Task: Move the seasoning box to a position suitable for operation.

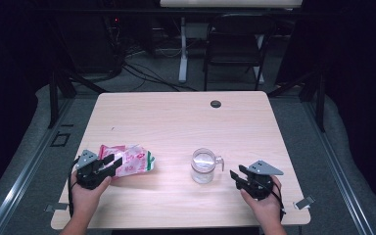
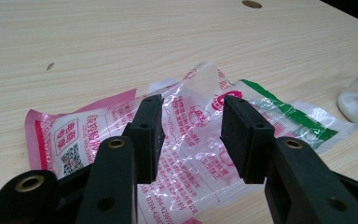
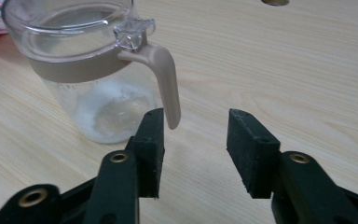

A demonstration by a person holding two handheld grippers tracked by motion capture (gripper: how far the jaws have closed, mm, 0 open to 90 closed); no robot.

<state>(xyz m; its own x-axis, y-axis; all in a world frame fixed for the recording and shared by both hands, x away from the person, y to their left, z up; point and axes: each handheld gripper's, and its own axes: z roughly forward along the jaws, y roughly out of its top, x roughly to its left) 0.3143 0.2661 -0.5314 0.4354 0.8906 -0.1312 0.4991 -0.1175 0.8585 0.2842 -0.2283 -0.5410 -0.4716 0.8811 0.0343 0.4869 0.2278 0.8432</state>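
On the surface (image 1: 176,122), the crumpled bag (image 1: 132,160) lies at the near left, the jar (image 1: 203,166) well apart to its right, near the middle.

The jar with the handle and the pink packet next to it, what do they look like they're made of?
Jar: clear body, glass or hard plastic, glossy and see-through with white residue at the bottom; its band and handle look like matte beige plastic.
Packet: thin plastic film, shiny and crinkled, partly transparent, printed pink with a green edge.
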